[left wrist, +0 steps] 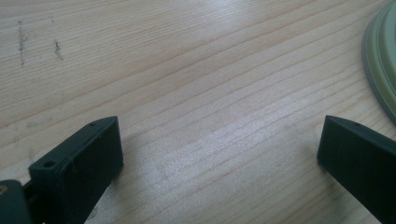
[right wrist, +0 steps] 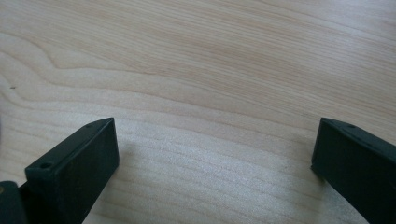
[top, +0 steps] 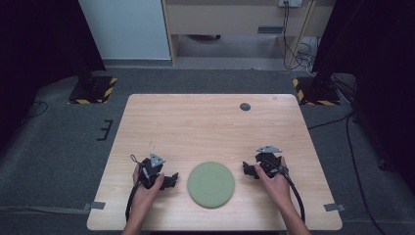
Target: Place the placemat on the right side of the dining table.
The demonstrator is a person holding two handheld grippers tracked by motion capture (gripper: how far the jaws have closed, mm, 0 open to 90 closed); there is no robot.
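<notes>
While both hands rest low on the near part of the wooden table (top: 210, 117), the high view shows the green plate (top: 211, 184) lying flat between them, which reads as a starting stance: each tool is parked on its own side so either can go in for the rim. The left gripper (top: 172, 179) sits just left of the plate, its jaws pointing right toward it, near but apart from the edge; the right gripper (top: 246, 169) sits right of the plate, a little farther up the table, jaws pointing left, also apart from it. A small dark round mark (top: 245, 106) lies well away at the far side. Along the left gripper (left wrist: 219, 149) view, the two black jaws stand spread wide over bare wood with nothing between them, and the plate's rim (left wrist: 379, 60) curves in at the far right, beyond the right-hand jaw and not touching it. Along the right gripper (right wrist: 215, 149) view, the jaws are likewise spread wide and empty, with wood grain ahead of them.
</notes>
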